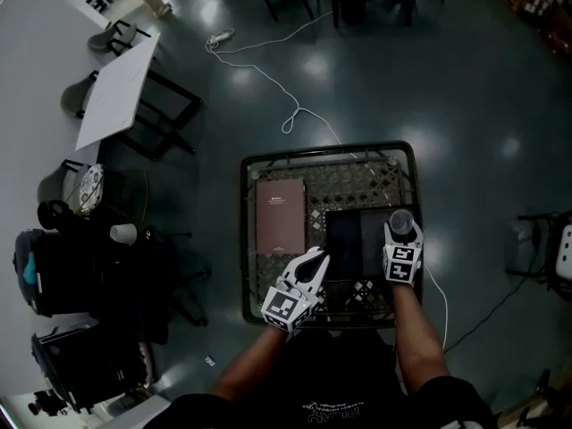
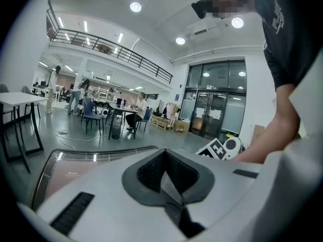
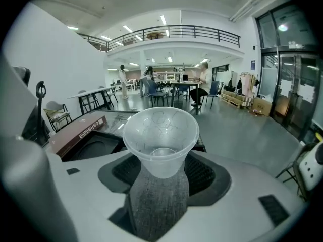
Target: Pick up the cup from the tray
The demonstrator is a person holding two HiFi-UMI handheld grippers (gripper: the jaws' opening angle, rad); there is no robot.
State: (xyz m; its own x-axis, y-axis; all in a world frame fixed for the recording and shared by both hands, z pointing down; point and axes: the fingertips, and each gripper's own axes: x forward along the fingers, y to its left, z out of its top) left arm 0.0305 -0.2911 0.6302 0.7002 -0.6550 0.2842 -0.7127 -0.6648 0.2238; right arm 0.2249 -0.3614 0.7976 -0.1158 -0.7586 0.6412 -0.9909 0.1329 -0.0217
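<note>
In the head view both bare forearms reach out from the near edge over a mesh table (image 1: 243, 239). The left forearm slants toward the far right. Its left gripper (image 1: 315, 262) lies low at the near edge of the black tray (image 1: 344, 239), with its marker cube nearest the person. The right forearm runs straight ahead. The right gripper (image 1: 402, 233) points at the cup (image 1: 401, 221), which stands at the tray's far right corner. A brown box (image 1: 281, 214) lies flat to the left of the tray; its small print is too faint to read. The print on the person's dark shirt is also unreadable.

In the left gripper view the left gripper (image 2: 166, 173) has its jaws together with nothing between them. The brown box (image 2: 70, 173) lies to the left, and the right gripper's marker cube shows at the right, beside the person's forearm.

In the right gripper view the right gripper (image 3: 160, 178) has its jaws apart. The clear plastic cup (image 3: 160, 135) stands upright between them, the pads just beside its lower wall and its rim still round. The tray (image 3: 91, 144) and the box (image 3: 75, 130) lie to the left. The box's side bears pale lettering that starts "call"; the rest is unclear.
</note>
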